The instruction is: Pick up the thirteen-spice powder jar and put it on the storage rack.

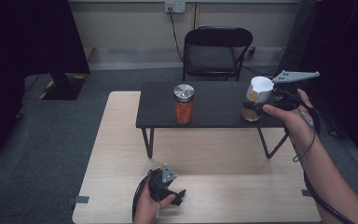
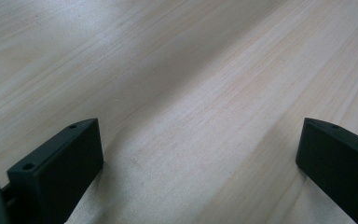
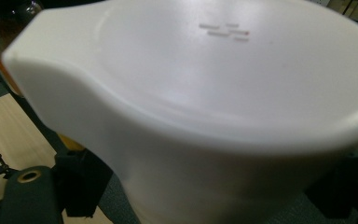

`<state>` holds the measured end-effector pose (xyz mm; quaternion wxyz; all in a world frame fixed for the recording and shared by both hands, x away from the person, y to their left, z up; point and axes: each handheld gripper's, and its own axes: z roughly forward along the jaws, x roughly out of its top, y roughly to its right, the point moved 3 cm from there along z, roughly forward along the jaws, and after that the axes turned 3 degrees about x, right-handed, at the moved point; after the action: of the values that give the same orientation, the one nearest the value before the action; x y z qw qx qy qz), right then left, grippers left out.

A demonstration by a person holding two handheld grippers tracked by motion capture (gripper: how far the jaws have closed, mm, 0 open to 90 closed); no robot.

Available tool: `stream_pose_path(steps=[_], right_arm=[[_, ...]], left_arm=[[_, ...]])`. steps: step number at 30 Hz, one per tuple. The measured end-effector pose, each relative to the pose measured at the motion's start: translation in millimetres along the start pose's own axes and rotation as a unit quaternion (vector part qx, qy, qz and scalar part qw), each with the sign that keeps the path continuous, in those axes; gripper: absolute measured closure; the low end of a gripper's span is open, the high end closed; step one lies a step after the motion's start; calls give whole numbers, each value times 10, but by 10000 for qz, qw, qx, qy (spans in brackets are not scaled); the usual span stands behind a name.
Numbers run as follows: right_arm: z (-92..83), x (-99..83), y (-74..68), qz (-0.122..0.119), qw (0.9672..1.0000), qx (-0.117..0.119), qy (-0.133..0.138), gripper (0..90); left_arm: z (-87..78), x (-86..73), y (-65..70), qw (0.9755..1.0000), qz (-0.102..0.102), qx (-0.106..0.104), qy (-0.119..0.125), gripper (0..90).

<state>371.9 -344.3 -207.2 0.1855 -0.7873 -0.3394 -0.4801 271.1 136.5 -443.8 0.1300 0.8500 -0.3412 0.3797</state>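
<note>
- The right hand-held gripper (image 1: 266,99) grasps a tilted white-lidded jar (image 1: 256,95) above the dark shelf's (image 1: 214,114) right end; a slip could drop it.
- The left hand-held gripper (image 1: 170,186), jaws spread and empty, rests on the bench (image 1: 121,140).

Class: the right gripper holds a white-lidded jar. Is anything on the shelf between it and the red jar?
Nothing visible: the black shelf is bare between the white-lidded jar in the right gripper and the red jar.

Dim, soft overhead light, dark vignetted corners, faint shadows on the pale wooden tabletop (image 1: 121,140), close white plastic cup (image 3: 223,93) blurred.
</note>
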Motion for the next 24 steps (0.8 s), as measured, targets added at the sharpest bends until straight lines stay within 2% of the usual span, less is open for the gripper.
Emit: stream_pose_path(steps=[3, 6, 13, 17, 24], right_arm=[[-16, 2, 0, 3, 10000, -39, -47, 120], [-30, 12, -48, -116, 9996, -208, -127, 88], [-47, -11, -78, 32, 9997, -227, -54, 8], [-70, -23, -107, 43, 9997, -258, 7, 4], [-109, -57, -104, 41, 9998, -168, 23, 5]], left_arm=[[0, 0, 0, 10000, 1, 0, -1, 0], [0, 0, 0, 10000, 0, 0, 0, 0], [0, 0, 0, 10000, 1, 0, -1, 0], [0, 0, 0, 10000, 1, 0, 0, 0], [0, 0, 0, 10000, 0, 0, 0, 0]])
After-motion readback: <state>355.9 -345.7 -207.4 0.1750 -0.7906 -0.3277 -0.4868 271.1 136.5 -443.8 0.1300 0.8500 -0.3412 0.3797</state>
